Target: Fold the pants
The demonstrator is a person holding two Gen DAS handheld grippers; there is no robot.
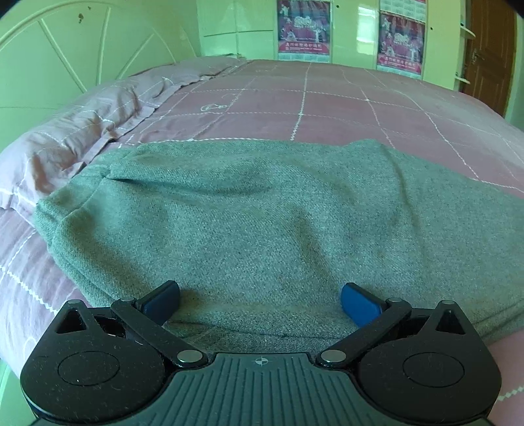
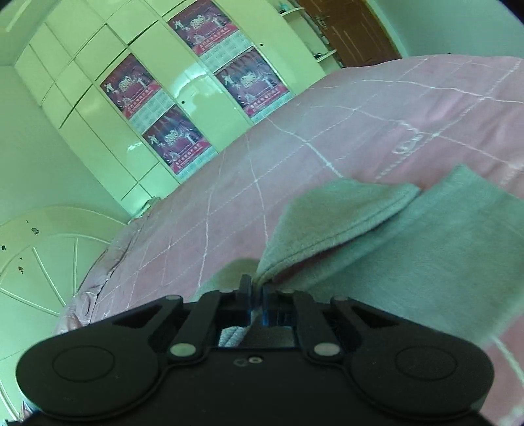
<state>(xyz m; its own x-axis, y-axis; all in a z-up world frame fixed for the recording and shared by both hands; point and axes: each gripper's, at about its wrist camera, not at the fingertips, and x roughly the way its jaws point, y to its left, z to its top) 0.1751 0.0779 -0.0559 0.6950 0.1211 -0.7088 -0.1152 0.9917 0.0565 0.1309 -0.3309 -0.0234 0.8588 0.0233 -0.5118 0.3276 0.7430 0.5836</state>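
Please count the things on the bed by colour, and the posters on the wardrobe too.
Grey-green: 1, the pants
Pink: 1, the pillow
Red posters: 4 in the right wrist view
Total: 6

The pants [image 1: 262,209] lie spread on the bed [image 1: 327,108], with the pillow [image 1: 75,137] to their left against the headboard [image 1: 65,55]. Behind the bed stands the wardrobe [image 1: 353,29], the door [image 1: 488,49] to its right.

Grey-green knit pants [image 1: 268,216] lie folded, one corner lifted.
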